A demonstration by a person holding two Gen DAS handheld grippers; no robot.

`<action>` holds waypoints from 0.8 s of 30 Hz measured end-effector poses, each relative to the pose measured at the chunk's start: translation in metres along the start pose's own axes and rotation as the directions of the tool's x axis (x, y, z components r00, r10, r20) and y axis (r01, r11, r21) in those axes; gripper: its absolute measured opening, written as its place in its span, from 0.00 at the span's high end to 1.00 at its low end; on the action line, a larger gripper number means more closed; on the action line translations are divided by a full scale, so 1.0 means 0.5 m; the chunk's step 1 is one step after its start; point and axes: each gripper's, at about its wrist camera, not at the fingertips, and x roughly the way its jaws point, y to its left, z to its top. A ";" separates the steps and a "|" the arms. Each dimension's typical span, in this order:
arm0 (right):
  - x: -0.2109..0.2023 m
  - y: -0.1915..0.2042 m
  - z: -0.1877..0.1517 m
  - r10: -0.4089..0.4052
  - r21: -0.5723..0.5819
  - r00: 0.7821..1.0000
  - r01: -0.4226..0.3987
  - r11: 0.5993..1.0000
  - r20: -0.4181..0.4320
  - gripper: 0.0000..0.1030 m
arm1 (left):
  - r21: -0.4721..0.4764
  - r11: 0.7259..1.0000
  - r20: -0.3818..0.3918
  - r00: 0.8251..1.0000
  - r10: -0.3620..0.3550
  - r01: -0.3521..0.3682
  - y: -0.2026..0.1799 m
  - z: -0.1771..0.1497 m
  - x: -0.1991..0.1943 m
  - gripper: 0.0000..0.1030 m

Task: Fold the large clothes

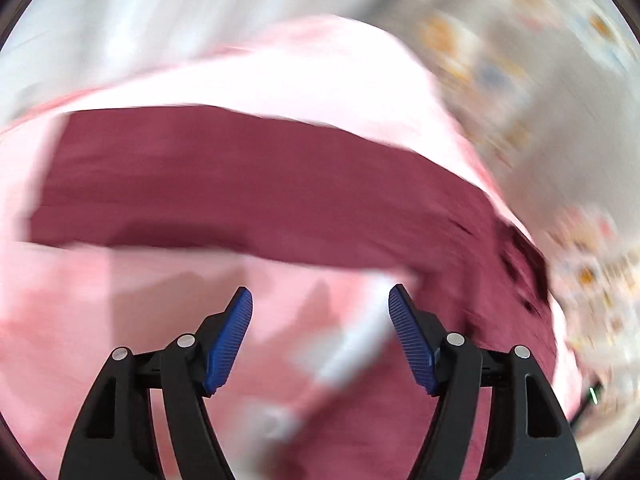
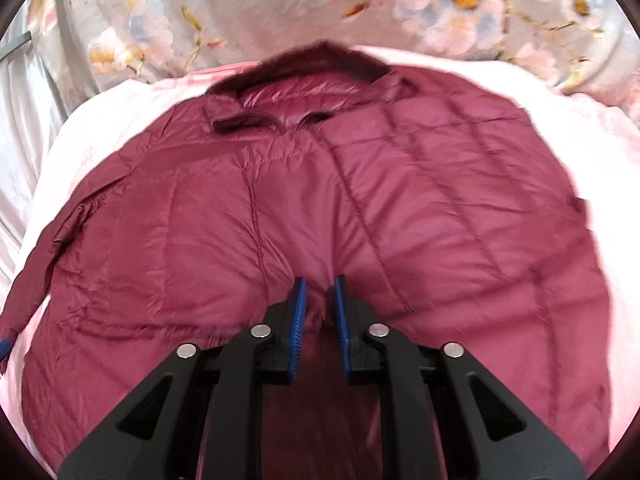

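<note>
Although the left wrist view is smeared by motion, the layout reads clearly enough: a maroon quilted down jacket (image 2: 320, 208) lies spread front-up on a pink blanket (image 2: 624, 216), its collar (image 2: 304, 76) at the far end towards a floral quilt (image 2: 224, 4) and its hem nearest the right gripper (image 2: 320, 304), so the long axis runs straight away from those jaws. One sleeve (image 2: 36, 264) trails down the left edge of that view, lying alongside the body. The right gripper sits over the middle of the hem, directly above the front opening; its jaws stand a narrow gap apart, with a small pucker of maroon fabric rising between the blue pads, and whether they press on it I cannot tell. The left gripper (image 1: 320, 332) is off to one side of the garment, which shows there as a maroon band (image 1: 256, 184) ahead of the fingers, crossing the view. Its jaws are wide apart and empty, over pink blanket and a blurred white strip (image 1: 352, 348) I cannot identify. By my judgement the right hand is the nearer to the jacket, and the next fold depends on the left hand regaining an edge or the sleeve.
</note>
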 end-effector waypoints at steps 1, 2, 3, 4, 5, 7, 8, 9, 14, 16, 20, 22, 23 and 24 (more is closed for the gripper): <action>-0.027 0.000 -0.012 0.011 0.003 1.000 -0.011 1.000 0.020 0.59 | -0.058 0.997 0.010 0.998 0.059 -0.059 0.065 0.018 -0.013 0.34; -0.051 0.000 -0.025 0.024 -0.002 0.999 -0.024 1.000 0.031 0.55 | -0.090 0.992 0.009 0.995 0.095 -0.094 0.099 0.026 -0.018 0.34; -0.065 0.000 -0.036 0.031 -0.005 0.999 -0.031 1.000 0.033 0.55 | -0.146 0.980 0.007 0.991 0.136 -0.133 0.150 0.037 -0.024 0.34; -0.084 0.000 -0.051 0.041 -0.008 0.999 -0.041 0.999 0.034 0.55 | -0.180 0.973 0.005 0.990 0.144 -0.141 0.179 0.042 -0.026 0.34; -0.098 -0.001 -0.065 0.052 -0.008 0.998 -0.051 0.999 0.033 0.54 | -0.212 0.970 0.005 0.992 0.123 -0.119 0.203 0.045 -0.027 0.35; -0.122 -0.007 -0.093 0.067 0.003 0.997 -0.067 0.998 0.024 0.50 | -0.268 0.962 0.019 0.999 0.049 -0.042 0.231 0.053 -0.032 0.35; -0.130 -0.010 -0.106 0.070 0.012 0.997 -0.070 0.997 0.019 0.49 | -0.277 0.960 0.021 0.999 0.047 -0.039 0.230 0.058 -0.032 0.37; -0.138 -0.015 -0.118 0.074 0.023 0.997 -0.074 0.997 0.012 0.49 | -0.270 0.962 0.024 0.998 0.053 -0.045 0.224 0.063 -0.030 0.39; -0.172 -0.031 -0.159 0.055 0.047 0.998 -0.055 0.997 0.005 0.46 | -0.181 0.983 0.020 0.999 0.040 -0.036 0.156 0.097 -0.004 0.97; -0.186 -0.035 -0.171 0.034 0.038 0.999 -0.035 0.999 0.021 0.45 | -0.090 0.995 0.070 0.997 0.042 -0.036 0.094 0.108 -0.027 0.98; -0.199 -0.046 -0.174 0.029 0.040 0.999 -0.030 0.999 0.030 0.43 | 0.102 0.995 0.156 0.988 -0.004 -0.012 -0.058 0.122 -0.071 0.99; -0.201 -0.052 -0.174 0.038 0.052 0.999 -0.039 0.998 0.024 0.43 | 0.200 0.979 0.175 0.982 -0.077 0.041 -0.160 0.119 -0.097 0.99; -0.201 -0.054 -0.174 0.039 0.058 0.999 -0.041 0.998 0.025 0.43 | 0.249 0.966 0.181 0.977 -0.114 0.067 -0.213 0.114 -0.108 0.99; -0.202 -0.056 -0.174 0.040 0.061 0.999 -0.041 0.997 0.026 0.43 | 0.293 0.952 0.184 0.972 -0.147 0.088 -0.260 0.106 -0.117 0.99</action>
